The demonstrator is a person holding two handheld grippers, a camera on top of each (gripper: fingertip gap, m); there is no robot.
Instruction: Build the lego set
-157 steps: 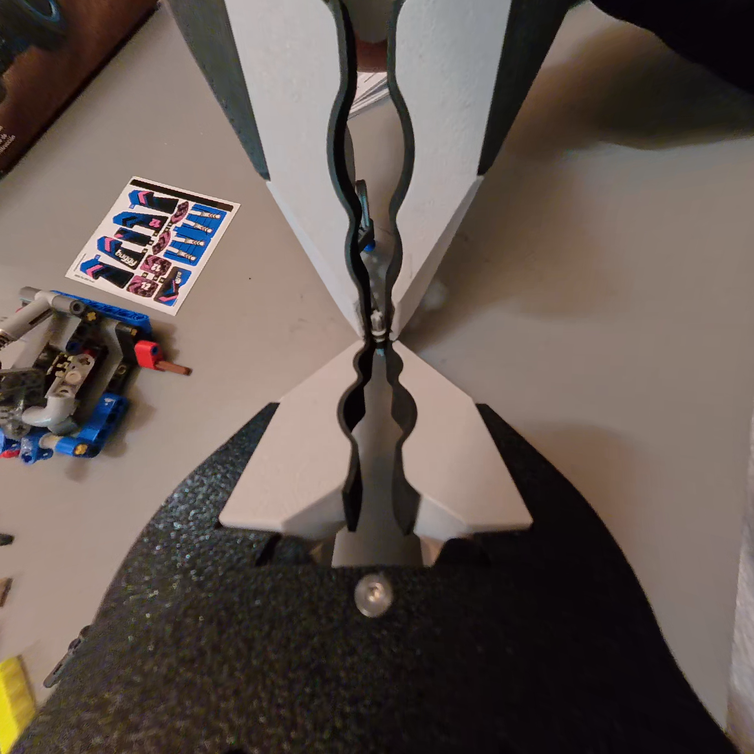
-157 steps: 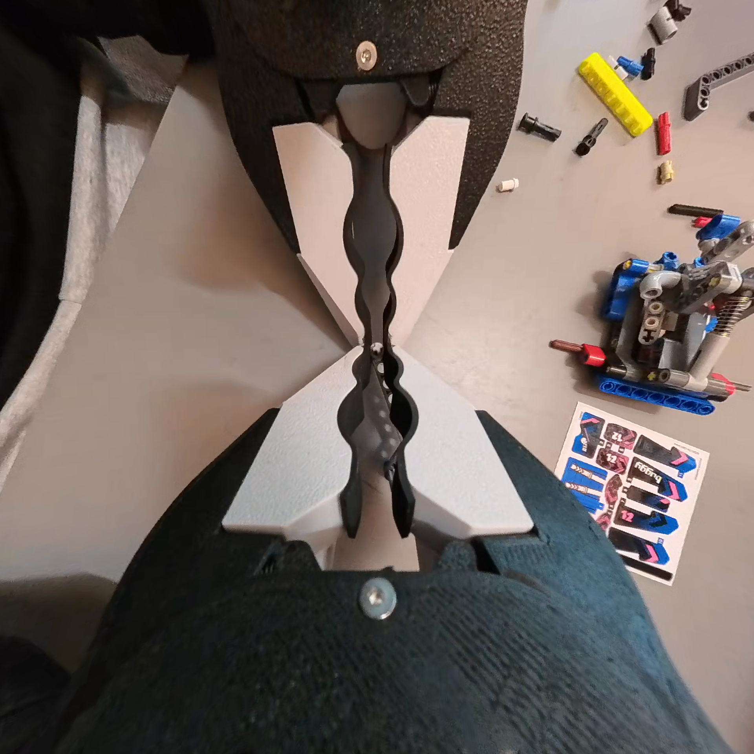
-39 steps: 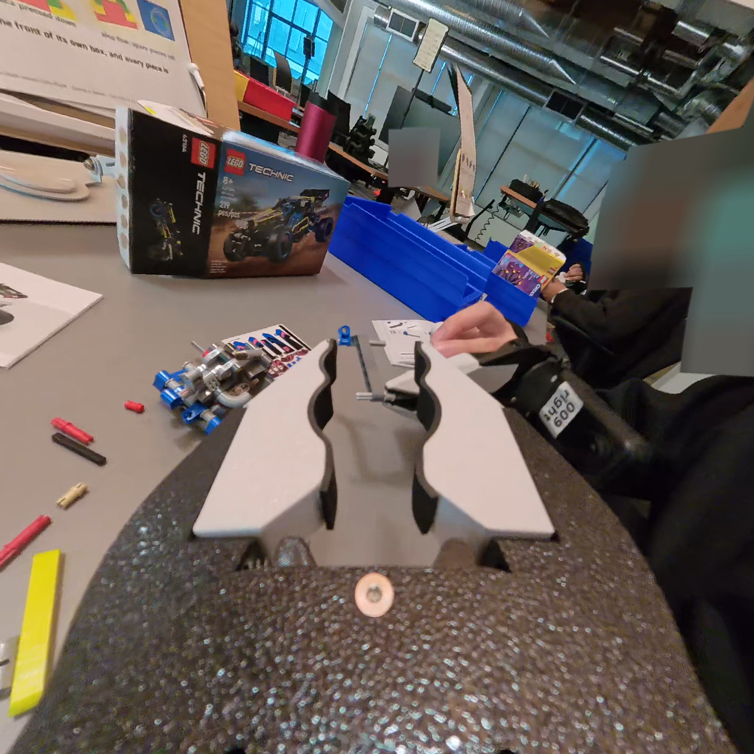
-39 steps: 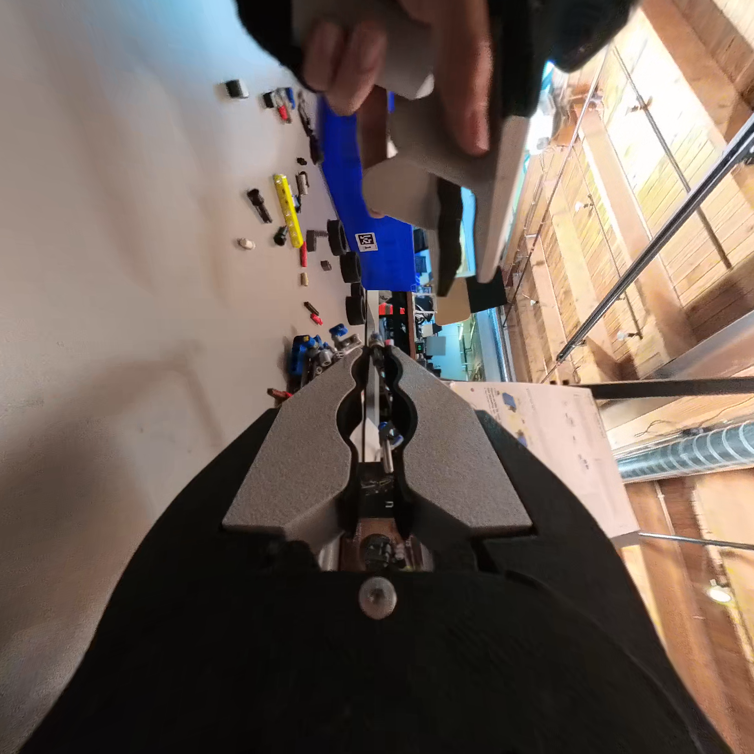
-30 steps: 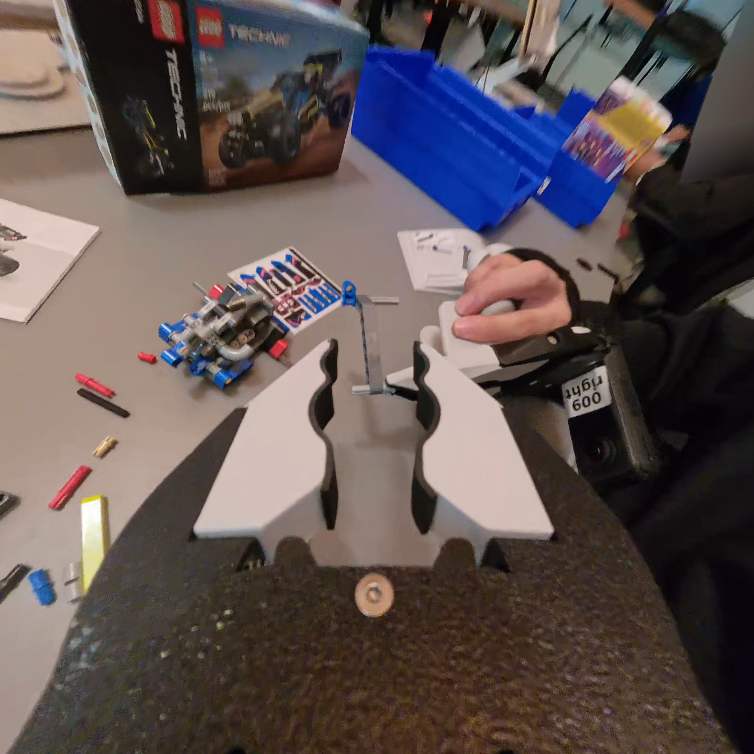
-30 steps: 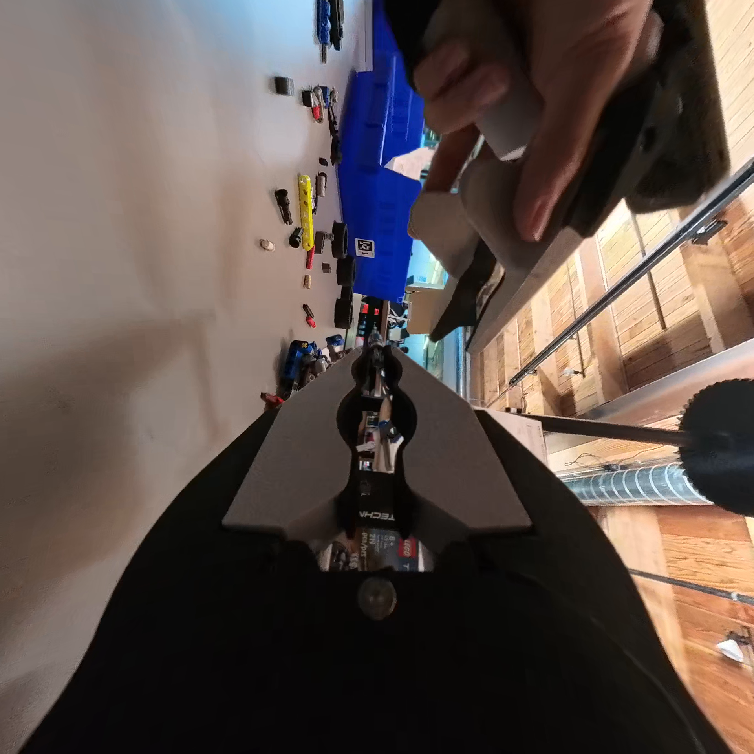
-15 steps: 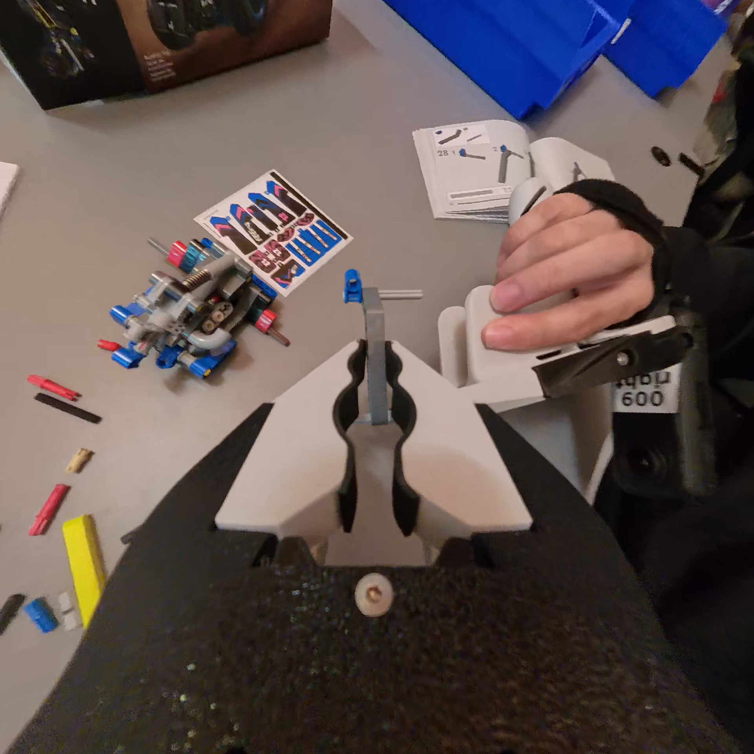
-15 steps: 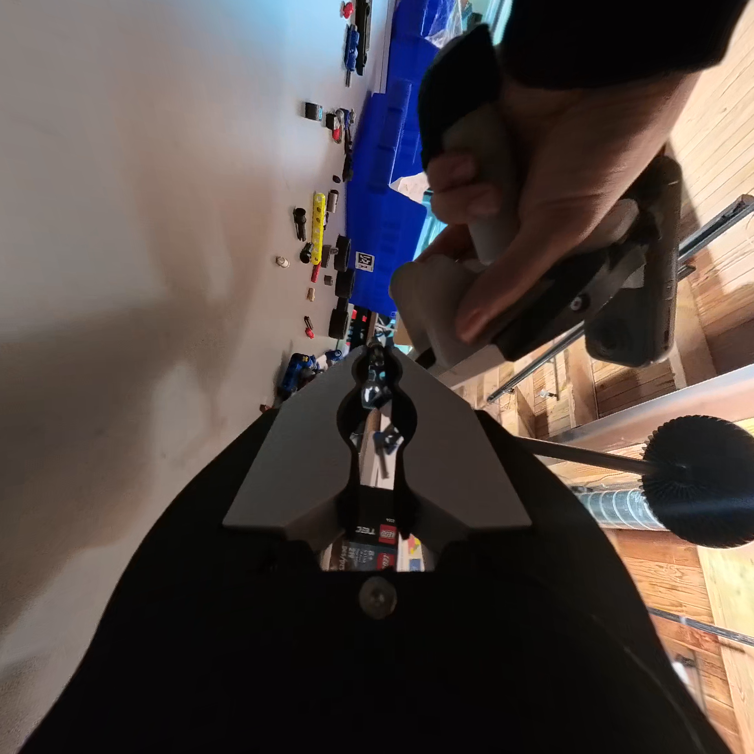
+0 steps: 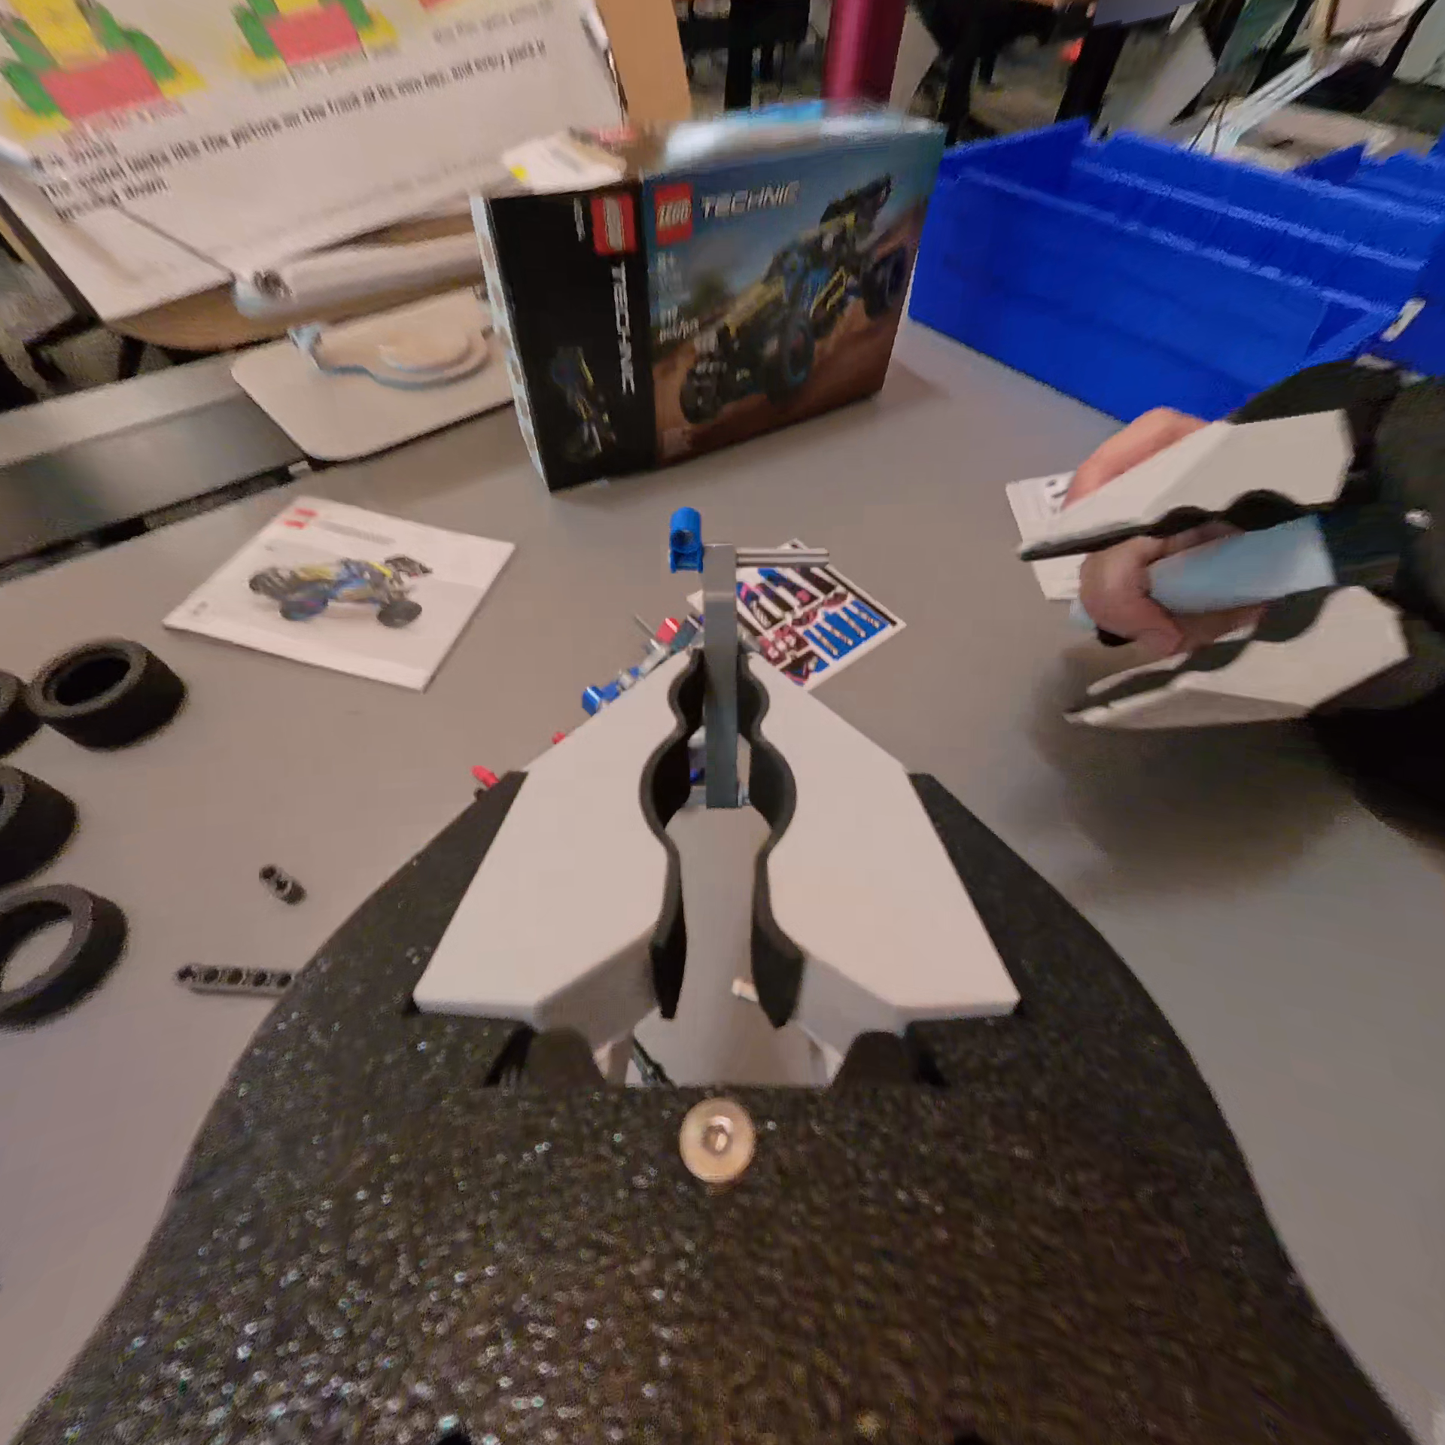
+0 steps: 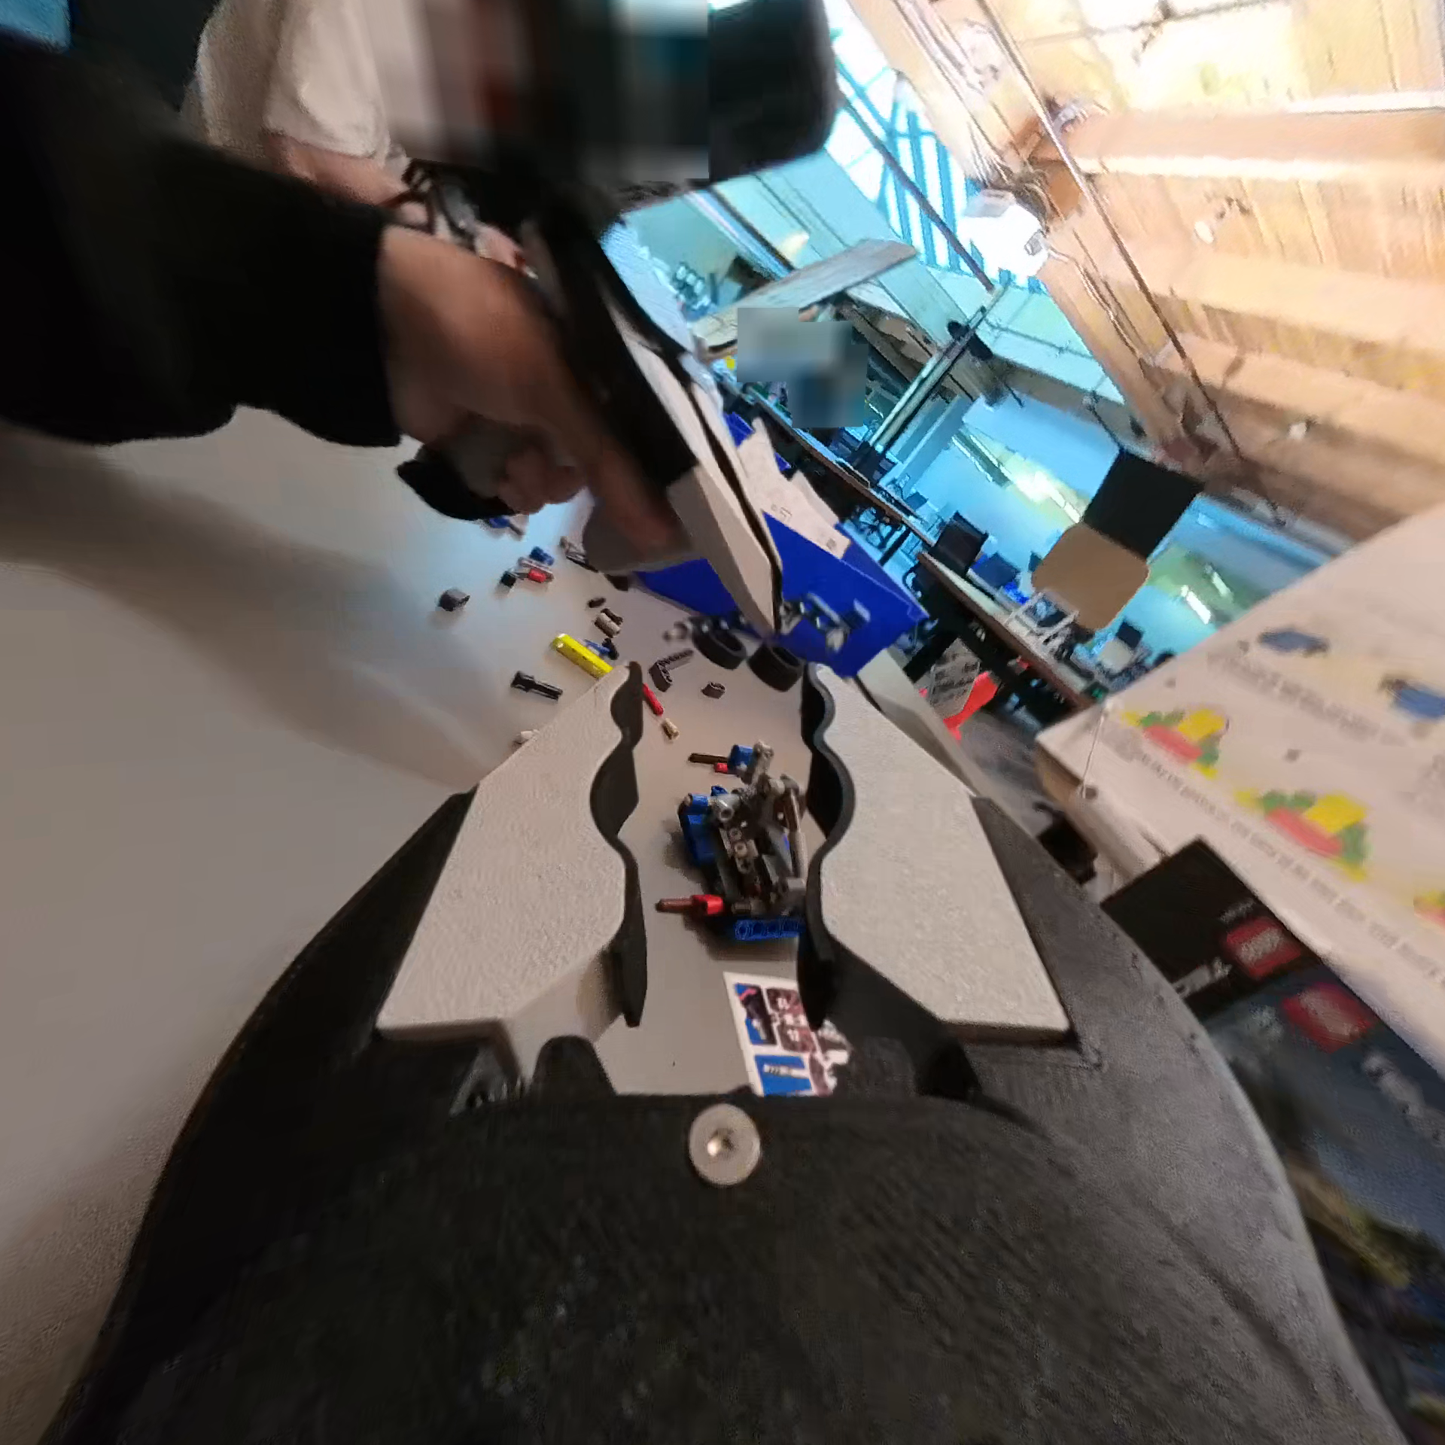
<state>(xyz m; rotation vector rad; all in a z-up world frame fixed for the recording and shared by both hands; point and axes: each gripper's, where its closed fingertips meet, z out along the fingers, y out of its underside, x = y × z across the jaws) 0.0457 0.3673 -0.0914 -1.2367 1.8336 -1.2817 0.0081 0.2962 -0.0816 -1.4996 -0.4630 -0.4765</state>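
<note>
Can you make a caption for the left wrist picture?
Left gripper pinches a grey beam with a blue pin, above the sticker sheet.

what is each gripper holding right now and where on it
The left gripper is shut on the grey beam, gripping its lower half; the blue pin and thin axle end sticks out above. The right gripper is open and holds nothing.

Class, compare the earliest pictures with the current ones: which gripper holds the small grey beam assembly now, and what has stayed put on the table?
The grey beam, with its blue connector and thin axle, passed from the right gripper to the left gripper. The left now clamps it upright; the right has let go, opened and drawn away. The part-built buggy chassis and sticker sheet stayed on the table.
</note>
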